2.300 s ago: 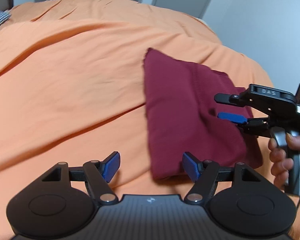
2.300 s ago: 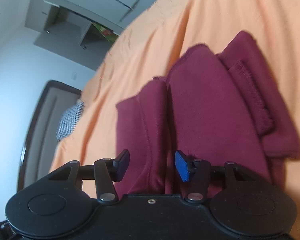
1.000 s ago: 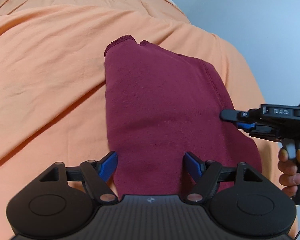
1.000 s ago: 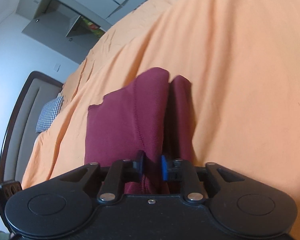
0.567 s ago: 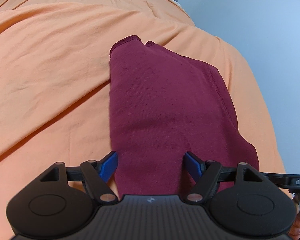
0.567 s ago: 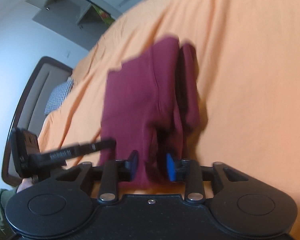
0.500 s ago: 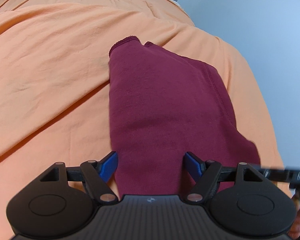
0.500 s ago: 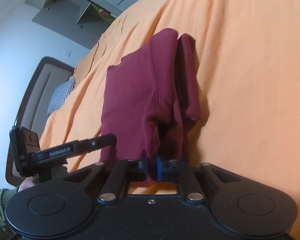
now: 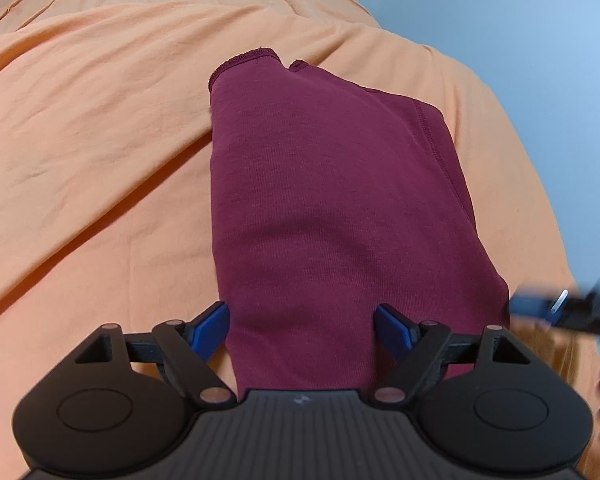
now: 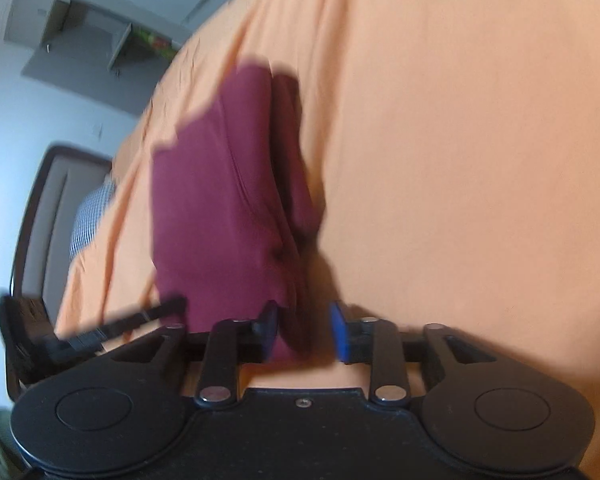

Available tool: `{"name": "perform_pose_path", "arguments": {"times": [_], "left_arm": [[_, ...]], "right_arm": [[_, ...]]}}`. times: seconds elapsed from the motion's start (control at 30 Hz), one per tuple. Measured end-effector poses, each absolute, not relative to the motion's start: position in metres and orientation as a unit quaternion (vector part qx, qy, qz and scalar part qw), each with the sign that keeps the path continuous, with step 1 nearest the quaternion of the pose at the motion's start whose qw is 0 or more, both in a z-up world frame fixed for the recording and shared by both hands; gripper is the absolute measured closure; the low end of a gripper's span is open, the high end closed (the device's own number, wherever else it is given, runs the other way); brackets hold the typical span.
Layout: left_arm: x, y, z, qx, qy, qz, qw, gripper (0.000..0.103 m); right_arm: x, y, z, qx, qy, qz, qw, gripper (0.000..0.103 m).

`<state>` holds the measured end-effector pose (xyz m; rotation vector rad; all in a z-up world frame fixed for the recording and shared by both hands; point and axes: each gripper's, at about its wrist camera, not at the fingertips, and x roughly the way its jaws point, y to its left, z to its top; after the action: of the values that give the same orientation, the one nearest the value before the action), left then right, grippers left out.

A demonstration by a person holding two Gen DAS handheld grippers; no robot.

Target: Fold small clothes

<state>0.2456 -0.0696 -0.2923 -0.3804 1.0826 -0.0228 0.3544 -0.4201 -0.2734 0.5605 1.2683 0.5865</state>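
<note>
Right tongs [image 10: 303, 330] reopened, ribbed maroon garment [image 9: 332, 200] folded oblong, orange sheet [image 9: 100, 140]

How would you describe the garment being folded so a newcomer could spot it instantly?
An orange bedspread covers the whole bed. Lying on it, just ahead of the open left gripper, is a folded maroon garment: the only dark red item, with a stitched hem at its far end.
</note>
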Motion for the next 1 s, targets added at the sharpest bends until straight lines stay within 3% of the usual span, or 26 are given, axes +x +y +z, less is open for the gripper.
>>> {"name": "perform_pose_path", "arguments": {"times": [0.1, 0.37, 0.47, 0.5, 0.57, 0.7, 0.9, 1.0], "left_arm": [[0.244, -0.072, -0.294, -0.18, 0.512, -0.007, 0.84, 0.019], [0.245, -0.07, -0.293, -0.185, 0.51, -0.006, 0.84, 0.019], [0.244, -0.068, -0.296, -0.194, 0.51, -0.002, 0.838, 0.019], [0.244, -0.067, -0.297, -0.197, 0.51, -0.001, 0.837, 0.019], [0.244, -0.066, -0.297, -0.2, 0.511, 0.0, 0.836, 0.019], [0.247, -0.065, -0.298, -0.203, 0.512, -0.001, 0.835, 0.018], [0.251, -0.067, -0.302, -0.206, 0.517, -0.003, 0.831, 0.017], [0.25, -0.067, -0.304, -0.208, 0.519, -0.003, 0.829, 0.017]], "right_arm": [[0.376, -0.417, -0.245, 0.278, 0.519, 0.272, 0.761, 0.058], [0.461, -0.36, -0.258, 0.236, 0.506, 0.271, 0.784, 0.058], [0.465, -0.347, -0.268, 0.23, 0.519, 0.267, 0.779, 0.064], [0.462, -0.346, -0.274, 0.236, 0.522, 0.269, 0.775, 0.075], [0.464, -0.345, -0.276, 0.231, 0.518, 0.275, 0.776, 0.086], [0.468, -0.348, -0.267, 0.224, 0.503, 0.289, 0.783, 0.096], [0.48, -0.345, -0.267, 0.195, 0.499, 0.273, 0.799, 0.096], [0.478, -0.342, -0.287, 0.193, 0.53, 0.258, 0.785, 0.087]]}}
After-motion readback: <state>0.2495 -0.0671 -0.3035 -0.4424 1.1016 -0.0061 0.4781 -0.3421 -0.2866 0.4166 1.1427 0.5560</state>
